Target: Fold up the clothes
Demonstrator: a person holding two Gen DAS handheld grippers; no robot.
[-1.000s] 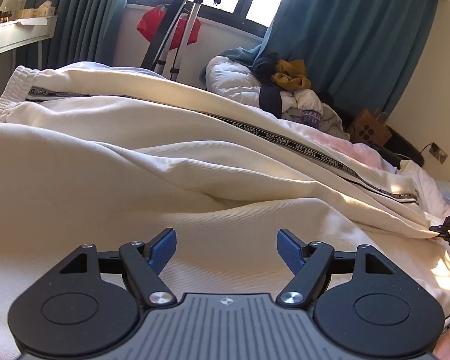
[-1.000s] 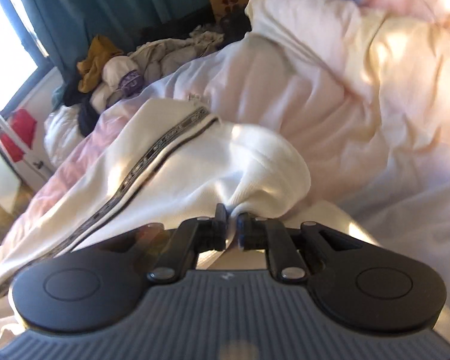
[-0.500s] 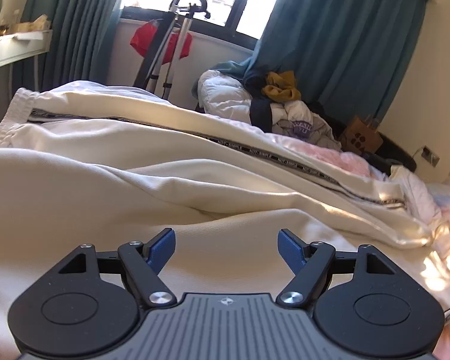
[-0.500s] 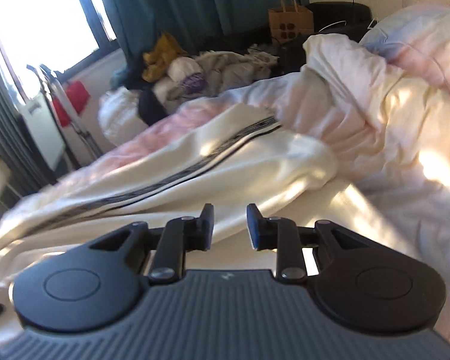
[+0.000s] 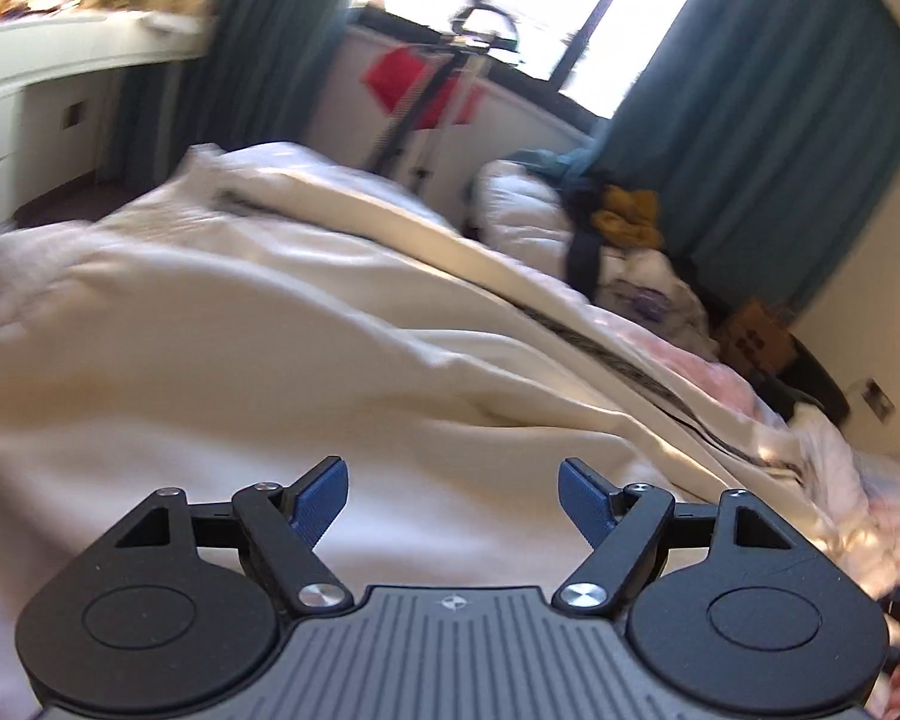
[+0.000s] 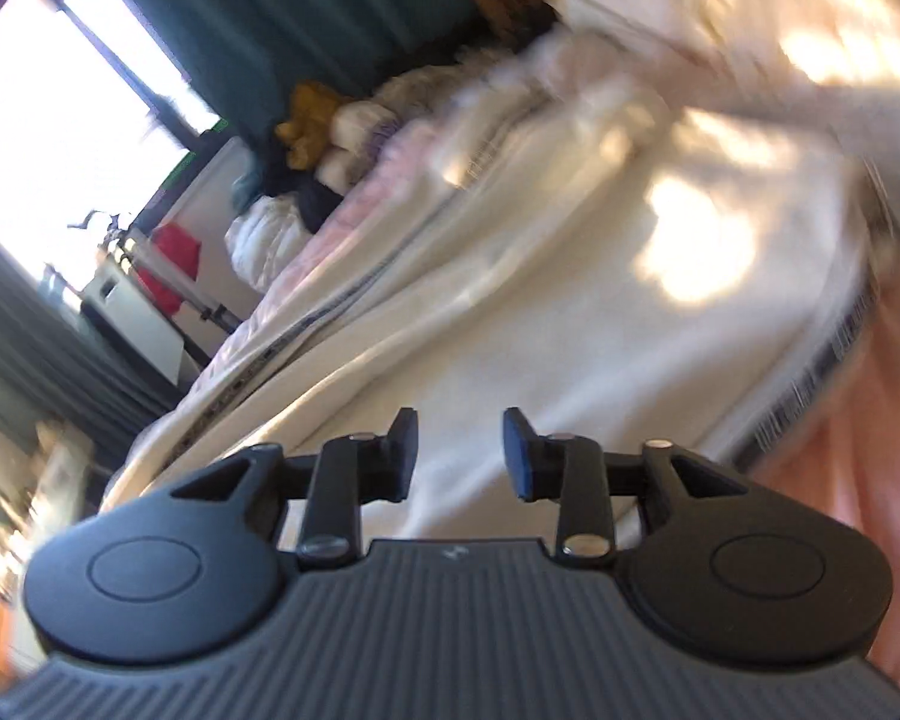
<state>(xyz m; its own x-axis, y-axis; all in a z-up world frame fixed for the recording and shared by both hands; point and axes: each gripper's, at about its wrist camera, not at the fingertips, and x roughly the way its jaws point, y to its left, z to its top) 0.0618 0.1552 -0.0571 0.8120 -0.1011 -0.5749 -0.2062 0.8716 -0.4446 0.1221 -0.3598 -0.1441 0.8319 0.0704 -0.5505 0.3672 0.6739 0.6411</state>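
Cream trousers [image 5: 282, 360] with a black lettered side stripe [image 5: 624, 372] lie spread along the bed. My left gripper [image 5: 453, 501] is open and empty, just above the cloth near its middle. In the right wrist view the same trousers [image 6: 546, 312] run away from me, with a striped hem [image 6: 834, 354] at the right. My right gripper [image 6: 461, 450] is open and empty above the cloth, holding nothing. Both views are blurred by motion.
Pink bedding [image 6: 870, 480] lies under the trousers. A heap of clothes [image 5: 618, 234] sits at the bed's far end before teal curtains [image 5: 768, 120]. A stand with red cloth [image 5: 426, 84] is by the window. A white counter [image 5: 60, 78] stands left.
My right gripper let go of the trouser fold, opened wider and swung back over the cloth. My left gripper stayed open and lifted, tilting left.
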